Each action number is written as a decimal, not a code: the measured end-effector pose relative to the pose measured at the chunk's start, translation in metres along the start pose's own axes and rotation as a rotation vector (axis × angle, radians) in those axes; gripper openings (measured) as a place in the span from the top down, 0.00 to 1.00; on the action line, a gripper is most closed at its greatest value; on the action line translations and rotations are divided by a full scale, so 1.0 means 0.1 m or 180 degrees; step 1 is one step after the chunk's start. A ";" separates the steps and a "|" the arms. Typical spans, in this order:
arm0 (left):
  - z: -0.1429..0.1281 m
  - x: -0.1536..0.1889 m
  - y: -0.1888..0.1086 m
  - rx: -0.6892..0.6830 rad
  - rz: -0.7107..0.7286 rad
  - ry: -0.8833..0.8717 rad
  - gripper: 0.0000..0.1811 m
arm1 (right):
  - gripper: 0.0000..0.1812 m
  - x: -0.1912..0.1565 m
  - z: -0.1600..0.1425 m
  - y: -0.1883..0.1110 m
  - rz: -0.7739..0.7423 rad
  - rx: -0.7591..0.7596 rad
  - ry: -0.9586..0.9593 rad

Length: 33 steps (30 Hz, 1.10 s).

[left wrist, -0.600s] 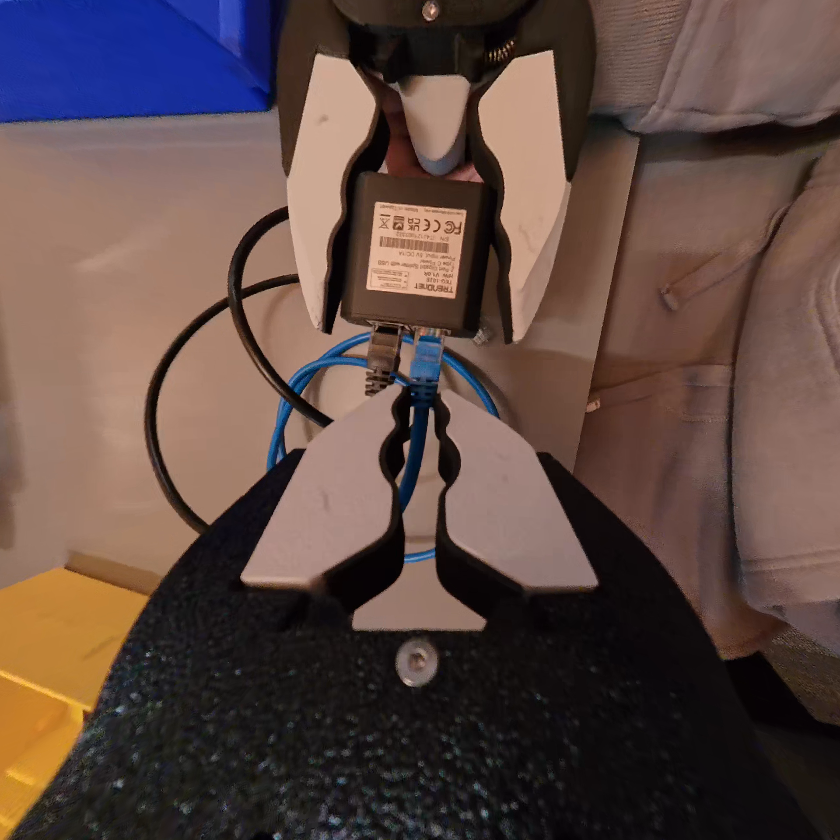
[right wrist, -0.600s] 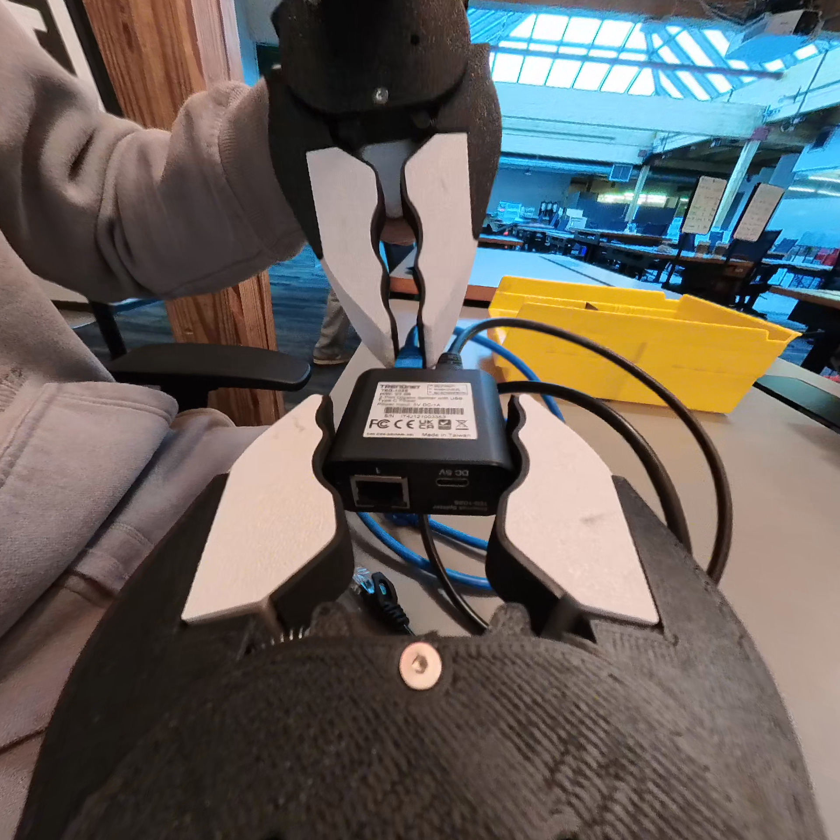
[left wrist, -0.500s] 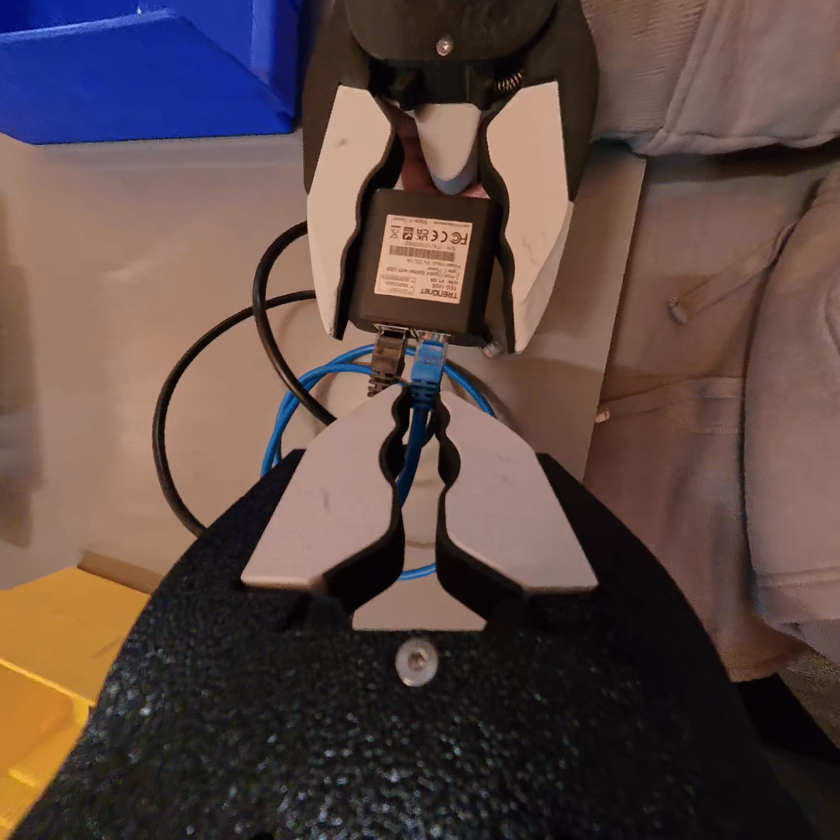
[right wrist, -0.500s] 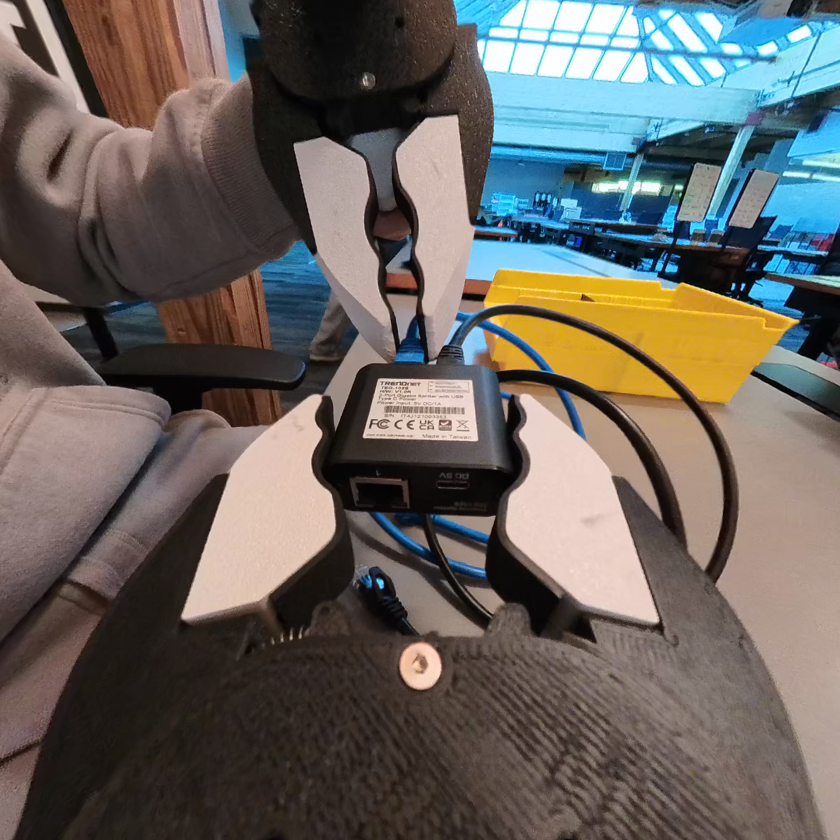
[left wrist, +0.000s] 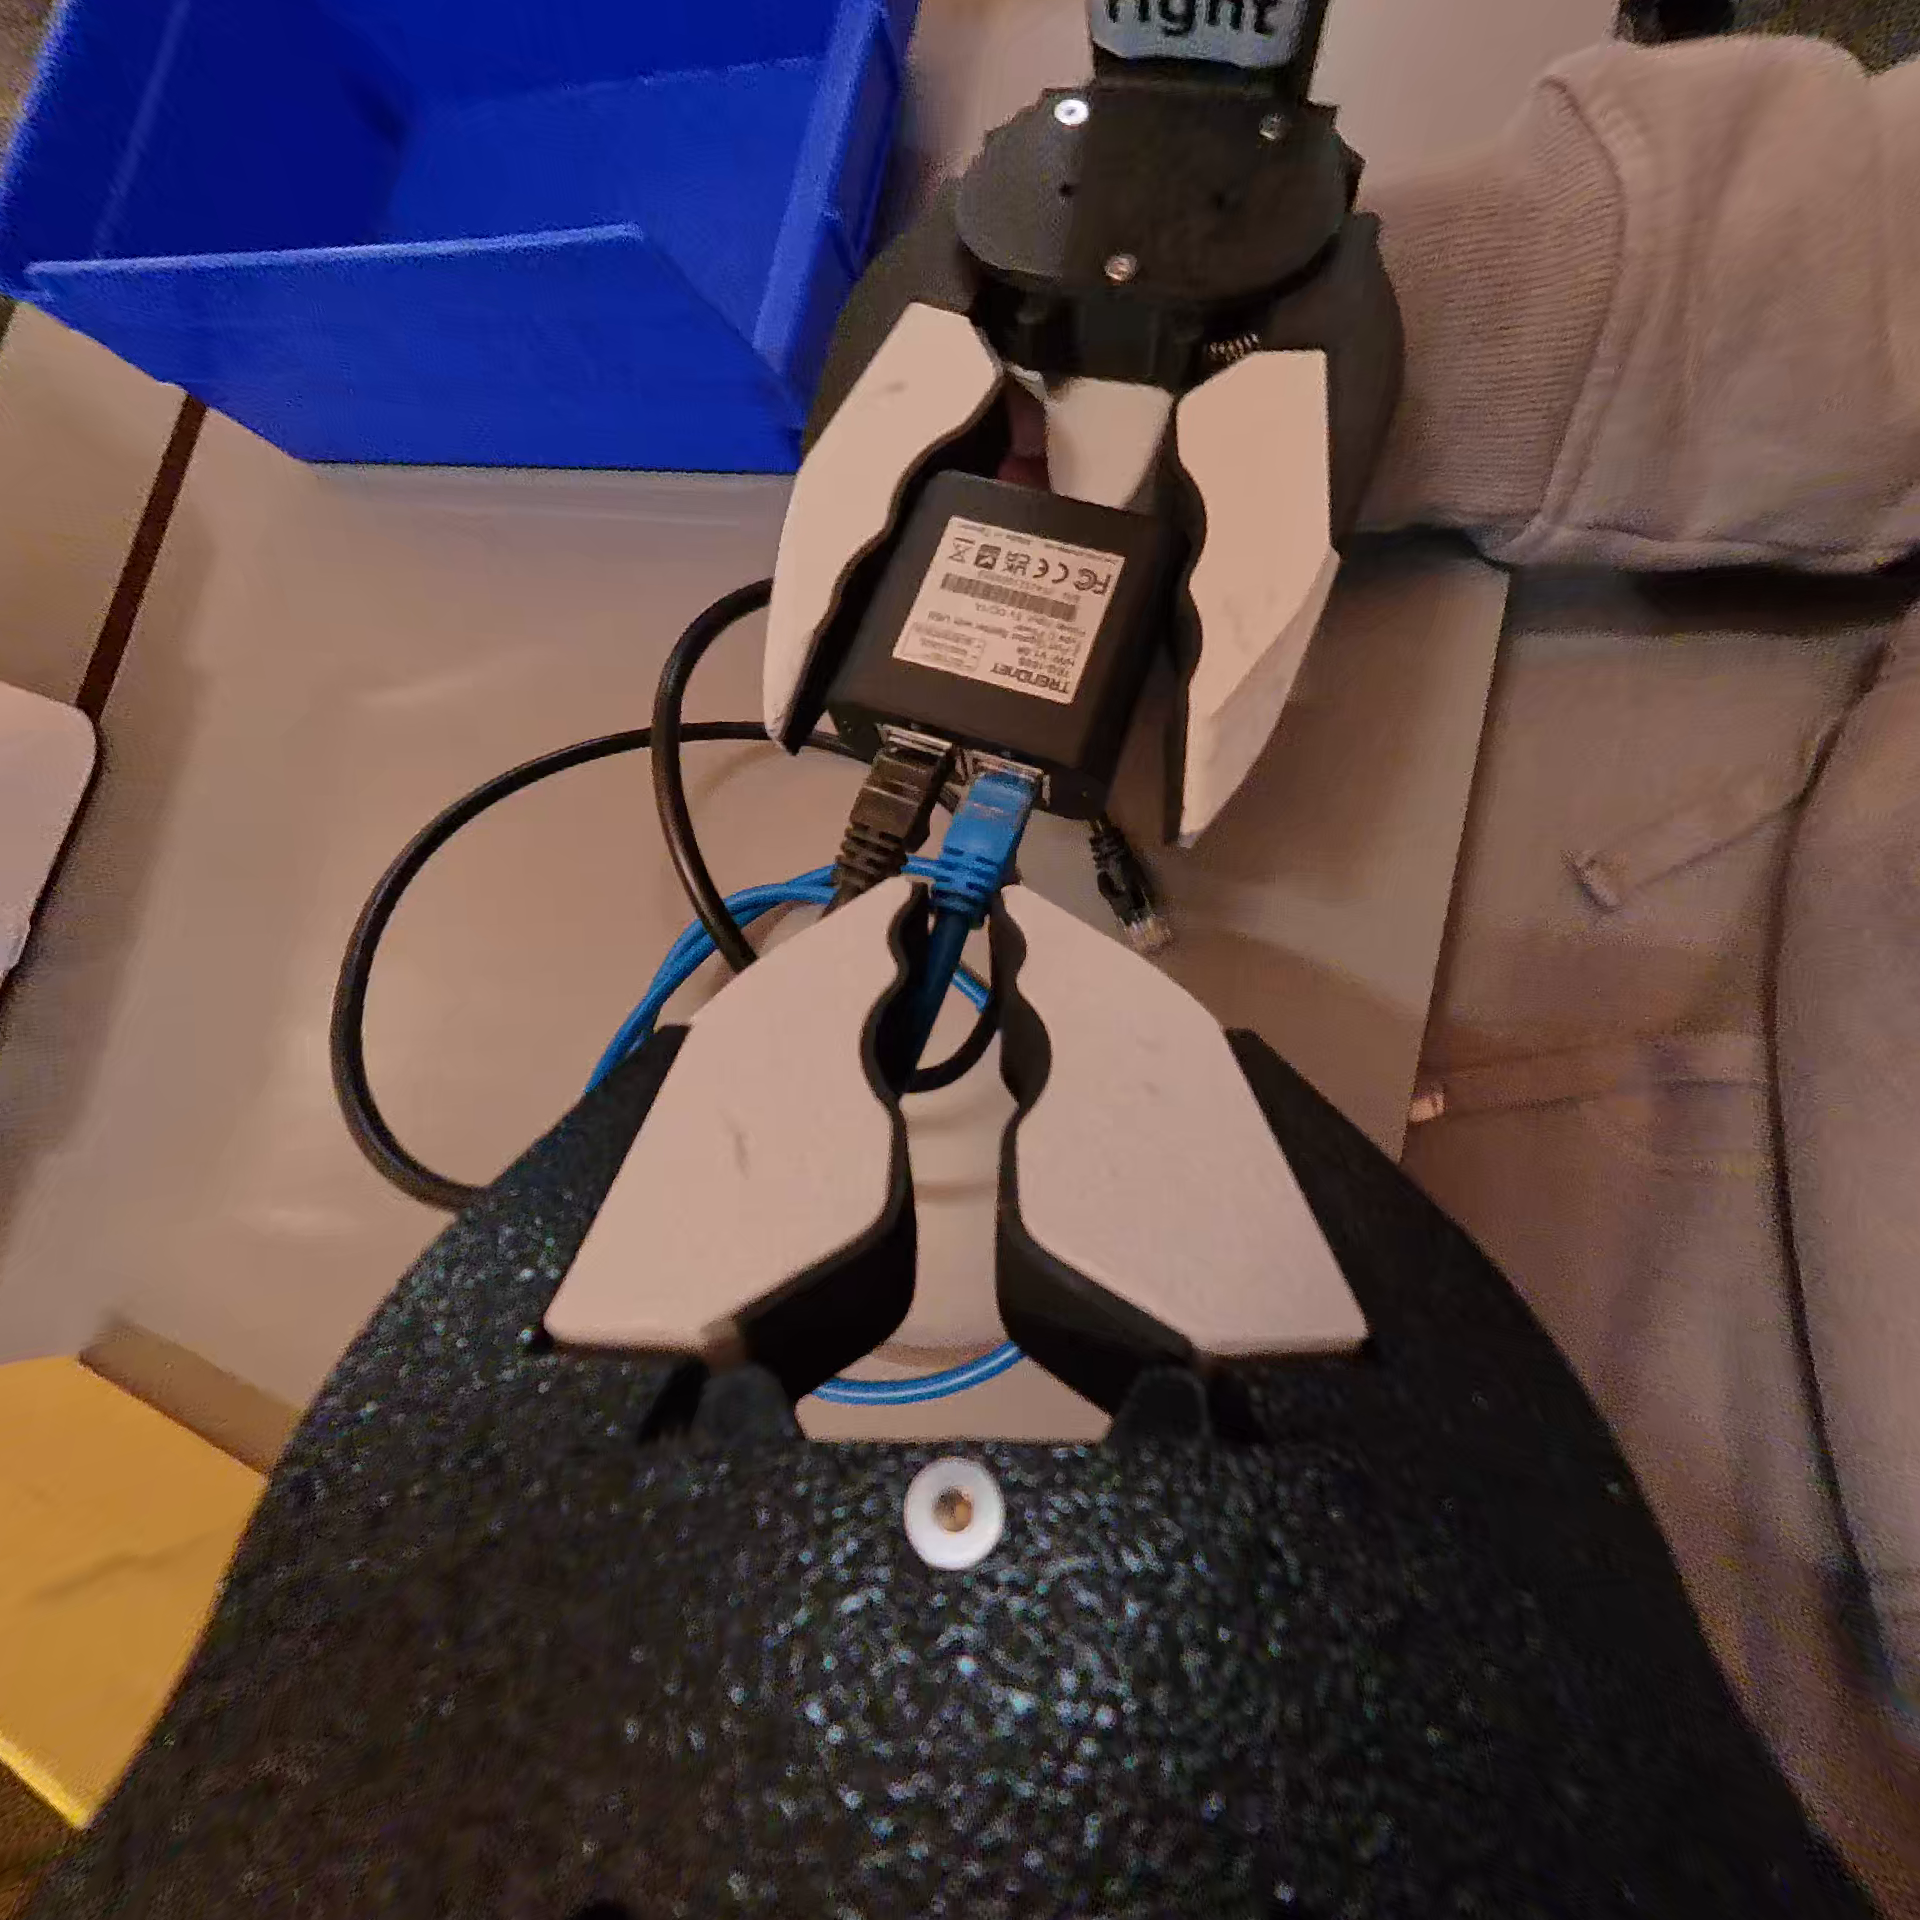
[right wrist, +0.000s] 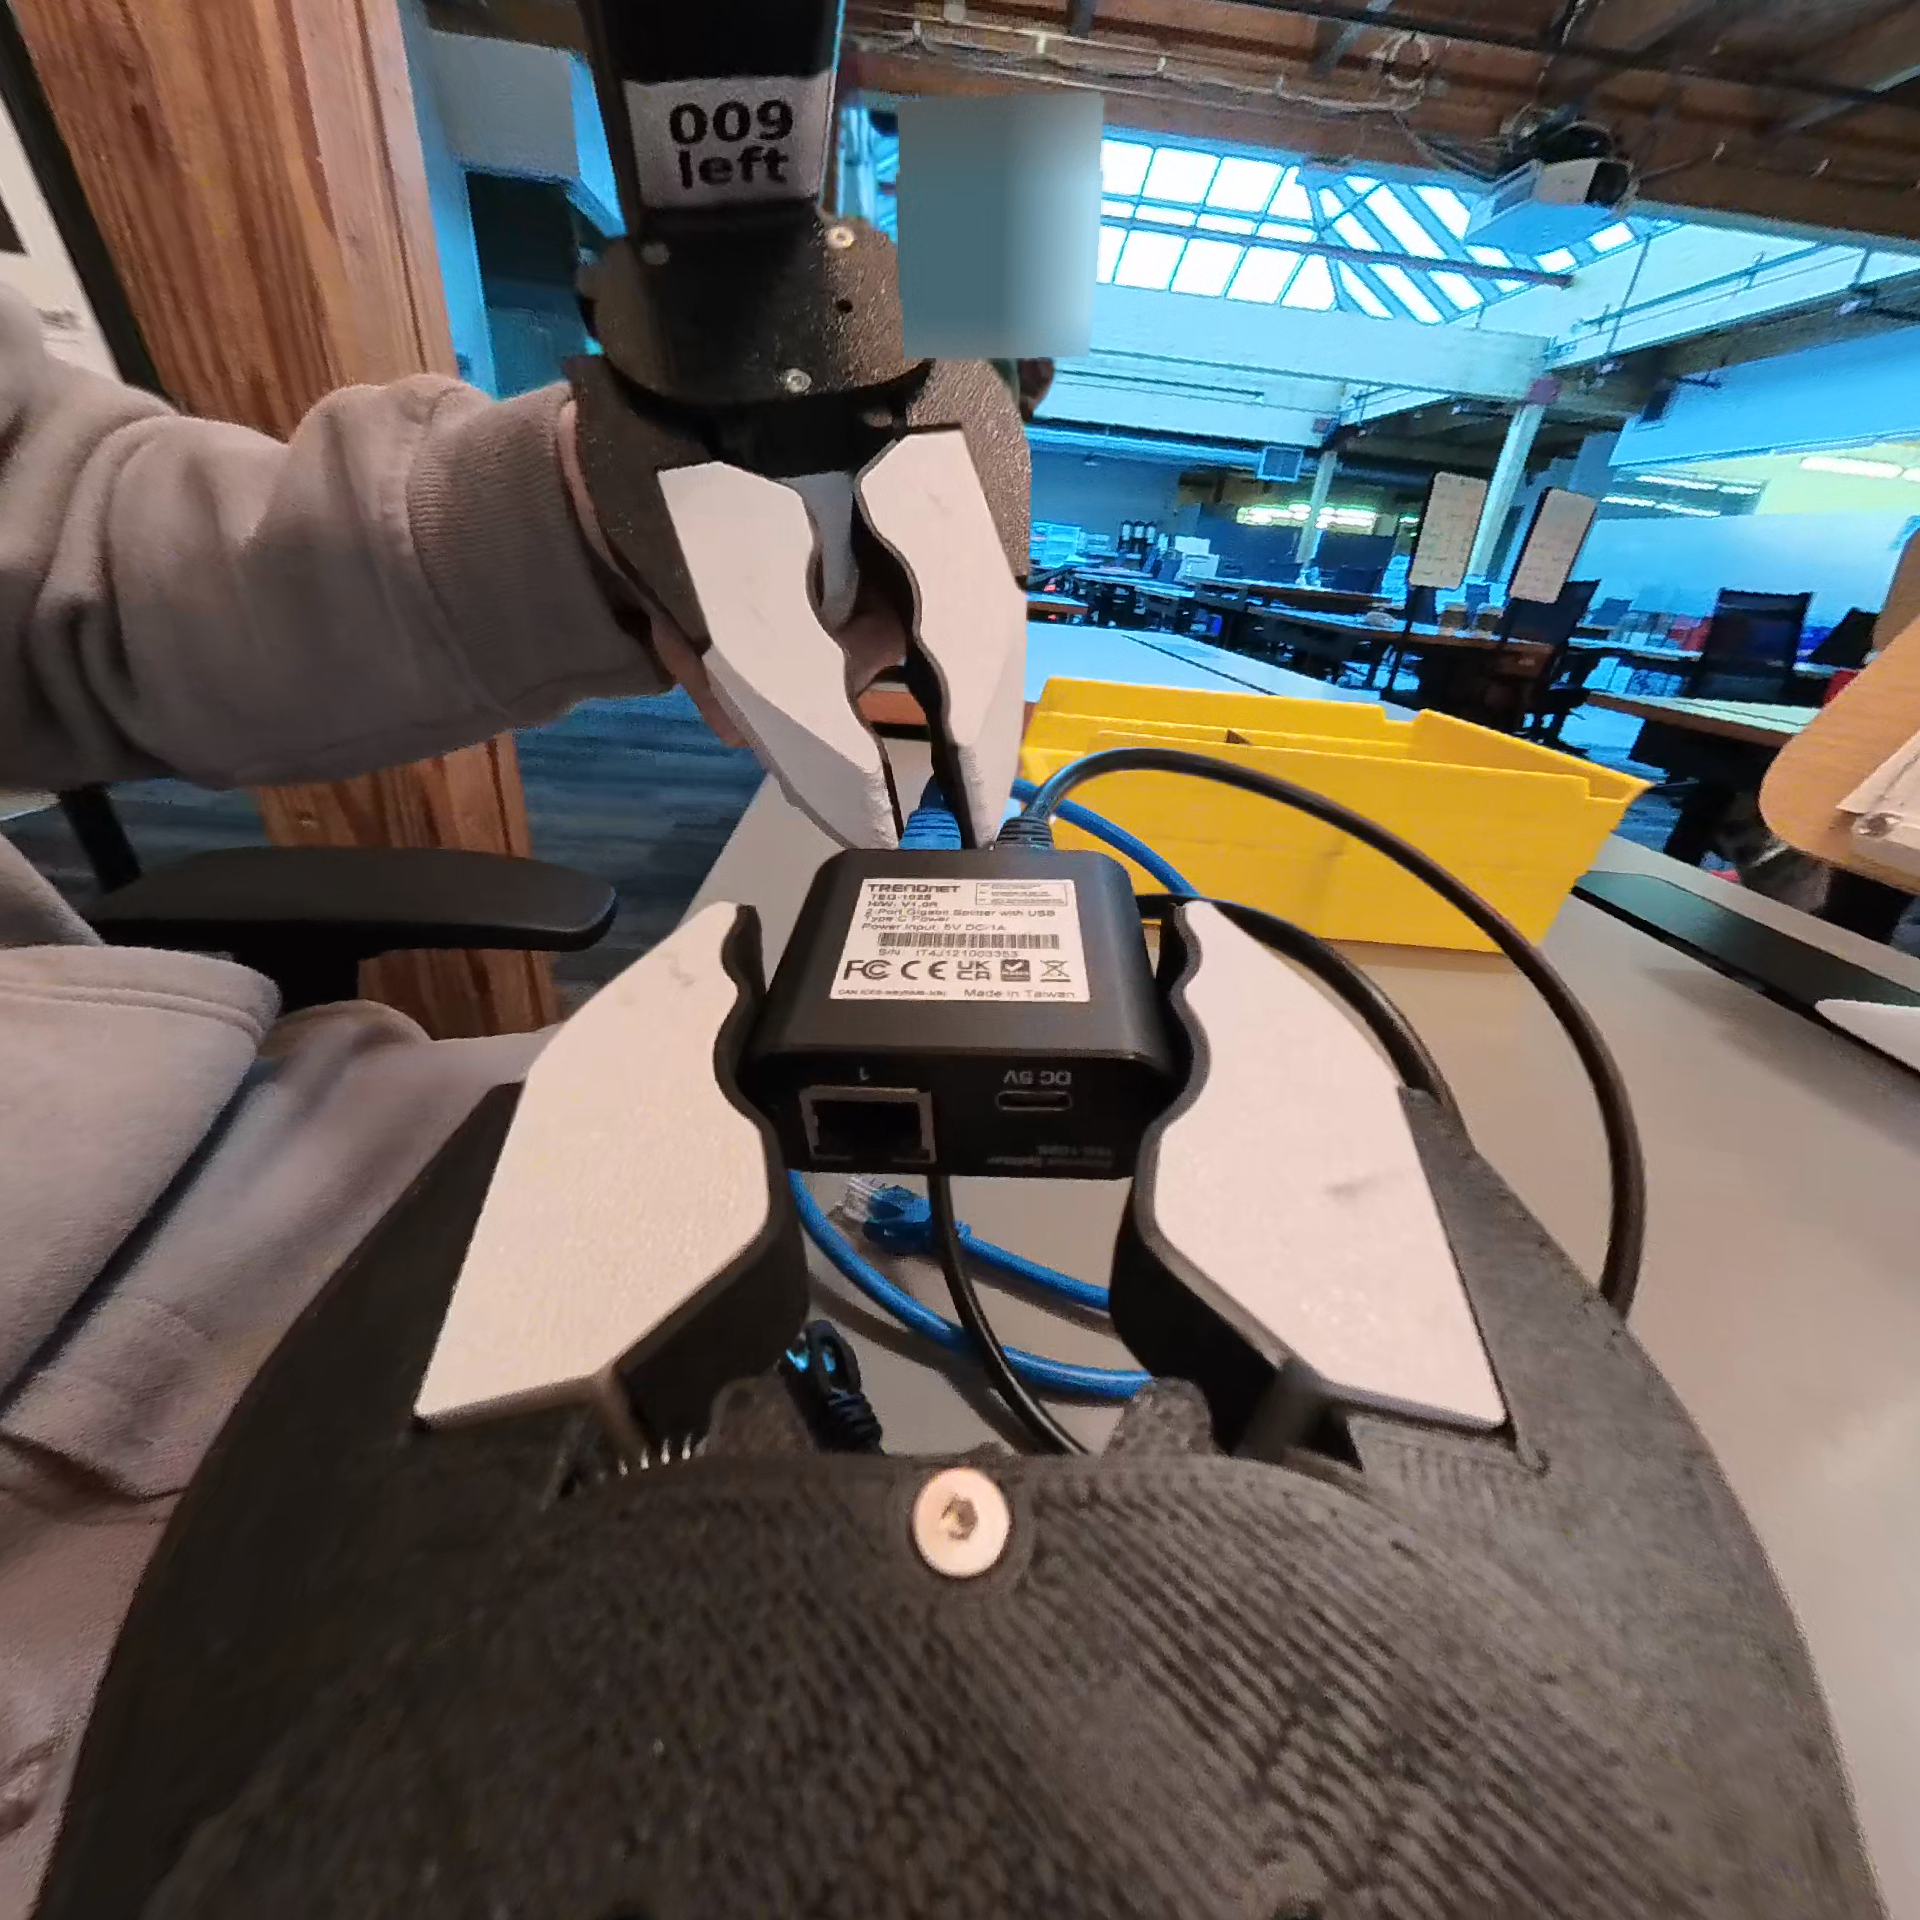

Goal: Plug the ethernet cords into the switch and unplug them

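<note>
Switch, a small black box with a white label on top, sat clamped between the two fingers of my right gripper, raised above the grey table. Its near face showed one vacant port and a small power socket. On the far face, the black cord and the blue cord were both seated in adjacent ports. My left gripper had its jaws drawn nearly together around the blue cord just behind the plug; I could not tell how firmly they pinched it. Both cords looped loosely on the table beneath the switch, and a free blue plug lay under it. A yellow bin stood far right, a blue bin beyond the right gripper in the left wrist view.
</note>
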<state>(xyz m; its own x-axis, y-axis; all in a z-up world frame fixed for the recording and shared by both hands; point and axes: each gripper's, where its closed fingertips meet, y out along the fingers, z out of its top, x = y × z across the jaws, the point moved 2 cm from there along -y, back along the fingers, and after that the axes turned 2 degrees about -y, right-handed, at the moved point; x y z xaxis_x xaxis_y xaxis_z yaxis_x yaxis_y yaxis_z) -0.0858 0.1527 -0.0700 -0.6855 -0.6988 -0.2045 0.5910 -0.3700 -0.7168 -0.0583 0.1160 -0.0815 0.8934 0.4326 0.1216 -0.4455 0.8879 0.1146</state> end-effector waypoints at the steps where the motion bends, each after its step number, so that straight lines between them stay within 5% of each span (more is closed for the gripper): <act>1: -0.01 -0.02 -0.01 0.0067 0.0058 -0.0078 0.94 | 0.59 0.01 0.00 0.00 -0.0053 0.0007 -0.0029; 5: -0.04 -0.22 -0.22 0.0363 0.0574 -0.0652 0.84 | 0.59 0.12 0.00 0.01 -0.0382 0.0013 -0.0116; 8: -0.15 -0.35 -0.45 0.0964 0.0903 -0.1830 0.80 | 0.59 0.24 0.01 0.00 -0.0729 0.0071 -0.0177; 12: -0.43 -0.17 -0.23 0.1833 0.0165 -0.3543 0.73 | 0.59 0.23 -0.01 0.11 -0.0812 0.0019 -0.0309; 15: -0.39 -0.10 -0.09 0.2507 -0.0609 -0.4293 0.74 | 0.59 0.17 -0.03 0.22 -0.0810 -0.0056 -0.0426; 21: -0.09 0.01 0.09 0.2556 -0.1443 -0.4450 0.70 | 0.59 0.08 -0.05 0.39 -0.0748 -0.0176 -0.0652; 26: -0.03 0.06 0.13 0.2234 -0.1773 -0.4201 0.86 | 0.59 0.00 -0.03 0.44 -0.0565 -0.0162 -0.0636; 33: -0.25 0.12 0.02 0.1201 -0.1965 -0.3589 0.87 | 0.53 -0.13 -0.05 0.34 -0.0124 -0.0554 -0.0948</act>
<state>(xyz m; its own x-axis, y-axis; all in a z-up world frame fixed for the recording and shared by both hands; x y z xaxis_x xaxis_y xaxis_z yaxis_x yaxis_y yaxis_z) -0.1040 0.1590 -0.0907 -0.2661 -0.4096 0.8726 0.5196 -0.8234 -0.2280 -0.0845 0.1414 -0.0838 0.8418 0.3558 0.4059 -0.3717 0.9274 -0.0420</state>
